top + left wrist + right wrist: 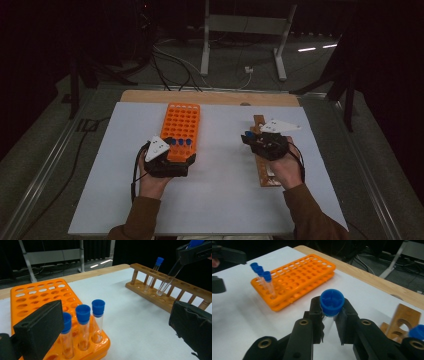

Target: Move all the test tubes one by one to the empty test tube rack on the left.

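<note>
An orange tube rack lies left of centre on the white table, with three blue-capped tubes upright in its near row. My left gripper sits at that near end. Its jaws stand wide apart on either side of the tubes and touch none of them. A wooden tube rack lies to the right, with one capped tube standing in it. My right gripper hovers over the wooden rack, shut just under the blue cap of a clear tube. The tube's lower end hangs tilted just above the rack's top rail.
The white sheet covers a wooden tabletop whose far edge shows. Bare sheet lies between the two racks. Cables and a metal stand's legs are on the dark floor beyond. A cable trails from each gripper toward the sleeves.
</note>
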### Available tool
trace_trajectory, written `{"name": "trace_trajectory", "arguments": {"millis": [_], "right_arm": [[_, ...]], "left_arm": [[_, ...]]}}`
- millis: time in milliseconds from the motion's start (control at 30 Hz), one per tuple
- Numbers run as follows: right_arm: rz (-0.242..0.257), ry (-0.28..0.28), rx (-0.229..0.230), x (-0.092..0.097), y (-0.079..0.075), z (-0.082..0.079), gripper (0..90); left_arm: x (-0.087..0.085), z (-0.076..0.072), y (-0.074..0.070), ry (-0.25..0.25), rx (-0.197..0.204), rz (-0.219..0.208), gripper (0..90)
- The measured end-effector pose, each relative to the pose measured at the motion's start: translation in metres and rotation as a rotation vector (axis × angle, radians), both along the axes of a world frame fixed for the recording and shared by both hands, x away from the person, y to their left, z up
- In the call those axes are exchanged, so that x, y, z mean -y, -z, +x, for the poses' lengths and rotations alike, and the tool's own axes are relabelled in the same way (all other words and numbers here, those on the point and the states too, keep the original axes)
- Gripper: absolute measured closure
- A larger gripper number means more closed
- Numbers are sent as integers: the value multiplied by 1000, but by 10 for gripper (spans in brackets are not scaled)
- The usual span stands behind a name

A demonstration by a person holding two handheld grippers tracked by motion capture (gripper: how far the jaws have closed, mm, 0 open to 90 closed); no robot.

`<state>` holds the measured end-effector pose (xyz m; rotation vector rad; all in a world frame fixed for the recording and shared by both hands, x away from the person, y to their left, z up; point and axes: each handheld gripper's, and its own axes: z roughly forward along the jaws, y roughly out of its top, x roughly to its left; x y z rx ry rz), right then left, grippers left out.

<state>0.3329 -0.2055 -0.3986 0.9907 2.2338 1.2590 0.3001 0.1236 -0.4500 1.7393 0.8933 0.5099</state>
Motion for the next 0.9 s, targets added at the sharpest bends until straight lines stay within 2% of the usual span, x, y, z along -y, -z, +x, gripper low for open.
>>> {"name": "trace_trajectory", "arguments": {"millis": [133, 533, 733, 900], "right_arm": [[-1, -25, 1, -6, -1, -4, 768], [-10, -105, -38, -31, 3, -12, 768], [-9, -136, -48, -42, 4, -15, 767], [1, -159, -49, -50, 4, -17, 768]], "left_arm": [[3, -1, -1, 7, 4, 2, 9], [10, -4, -6, 22, 11, 2, 18], [15, -7, -8, 33, 22, -3, 58], [23, -9, -8, 71, 18, -8, 81]]}}
